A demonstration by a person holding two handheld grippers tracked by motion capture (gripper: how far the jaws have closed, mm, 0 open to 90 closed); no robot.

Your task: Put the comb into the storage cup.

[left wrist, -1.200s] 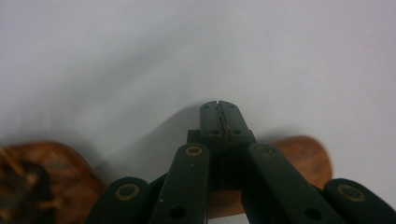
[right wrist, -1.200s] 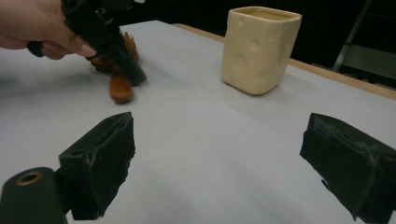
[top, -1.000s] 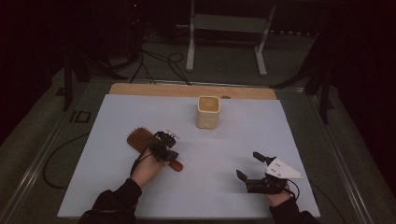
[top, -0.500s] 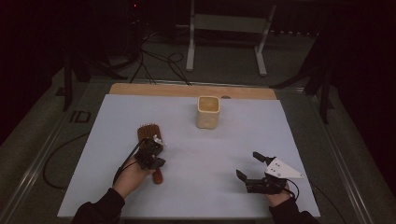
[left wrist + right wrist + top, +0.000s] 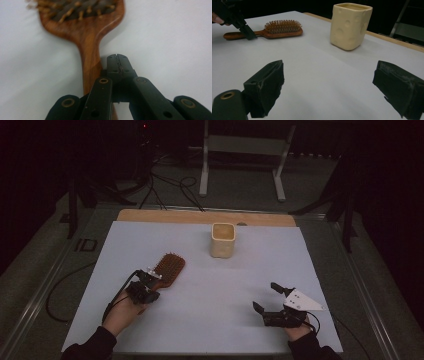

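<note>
On white table, wooden hairbrush (image 5: 167,268), bristles up

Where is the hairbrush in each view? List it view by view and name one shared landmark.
High view: hairbrush left of centre, on the white table.
Left gripper view: top, its handle running down beside the shut claw.
Right gripper view: upper left.
Shared landmark: the cream cup, seen in the high and right gripper views.
</note>
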